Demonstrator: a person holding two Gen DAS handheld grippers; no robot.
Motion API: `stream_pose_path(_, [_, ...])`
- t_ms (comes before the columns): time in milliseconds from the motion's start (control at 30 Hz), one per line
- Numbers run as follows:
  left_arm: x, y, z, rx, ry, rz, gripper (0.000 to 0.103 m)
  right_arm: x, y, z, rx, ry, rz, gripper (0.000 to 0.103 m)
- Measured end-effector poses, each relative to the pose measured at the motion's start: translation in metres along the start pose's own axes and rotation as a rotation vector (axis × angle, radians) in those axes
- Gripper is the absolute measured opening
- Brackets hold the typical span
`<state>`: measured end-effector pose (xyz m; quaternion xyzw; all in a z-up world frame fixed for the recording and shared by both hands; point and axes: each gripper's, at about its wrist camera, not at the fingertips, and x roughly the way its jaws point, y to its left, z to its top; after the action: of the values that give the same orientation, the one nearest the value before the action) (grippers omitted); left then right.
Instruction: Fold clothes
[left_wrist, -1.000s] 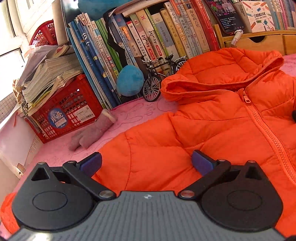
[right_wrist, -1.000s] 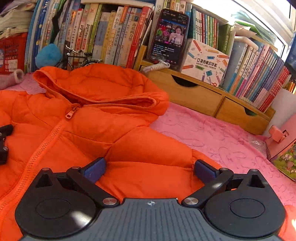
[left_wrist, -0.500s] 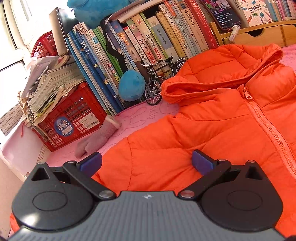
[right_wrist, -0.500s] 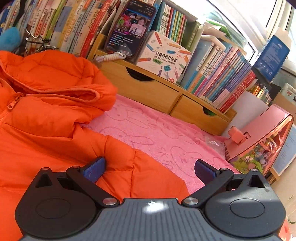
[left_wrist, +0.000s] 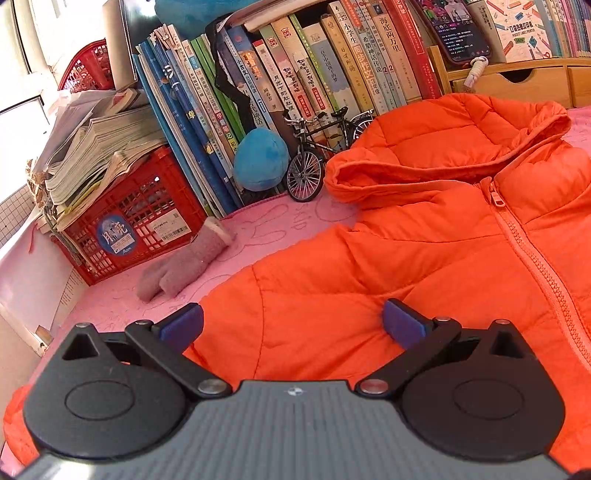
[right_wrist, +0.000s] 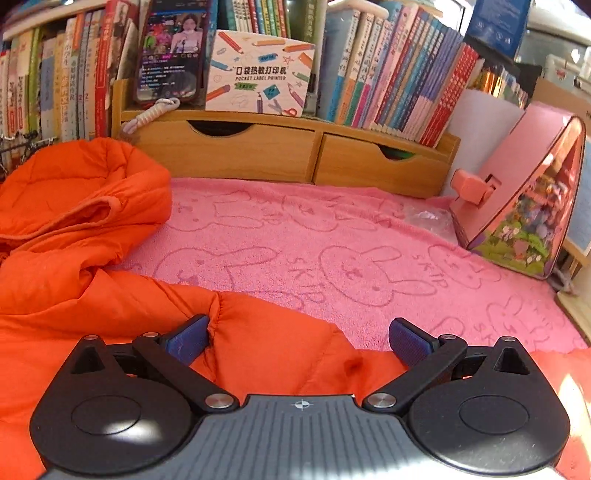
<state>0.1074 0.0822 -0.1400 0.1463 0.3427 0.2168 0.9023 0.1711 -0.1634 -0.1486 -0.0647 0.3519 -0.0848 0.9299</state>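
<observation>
An orange puffer jacket (left_wrist: 424, 251) with a hood and a closed front zip lies flat on a pink bunny-print cloth (right_wrist: 332, 251). My left gripper (left_wrist: 291, 325) is open and hovers over the jacket's left shoulder and sleeve, its blue pads on either side of the fabric. My right gripper (right_wrist: 299, 339) is open over the jacket's right sleeve (right_wrist: 266, 332), its left pad touching a fold. The jacket's hood (right_wrist: 85, 184) shows at the left of the right wrist view.
A pink mitten (left_wrist: 184, 262), a red crate (left_wrist: 129, 221) with papers, a blue plush (left_wrist: 260, 158) and a model bicycle (left_wrist: 317, 155) stand left. Books line the back. A wooden drawer unit (right_wrist: 280, 151) and a pink box (right_wrist: 517, 192) stand right.
The left gripper has drawn back slightly towards the jacket's left sleeve. The right gripper has swung right, from over the jacket's body to its right sleeve. Both stay open.
</observation>
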Motion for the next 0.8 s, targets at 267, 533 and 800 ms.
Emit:
stream_pose_path(267, [-0.047, 0.032, -0.008, -0.146, 0.362, -0.131, 0.103, -0.136, 0.002, -0.032, -0.041, -0.058, 0.216, 0.102])
stream_pose_path(533, [-0.099, 0.052, -0.039, -0.280, 0.560, -0.168, 0.103, -0.234, 0.036, -0.105, -0.262, 0.061, 0.470, 0.098])
stream_pose_path(800, [-0.125, 0.040, -0.034, -0.184, 0.512, -0.257, 0.103, -0.254, 0.044, -0.137, -0.259, 0.177, 0.492, 0.062])
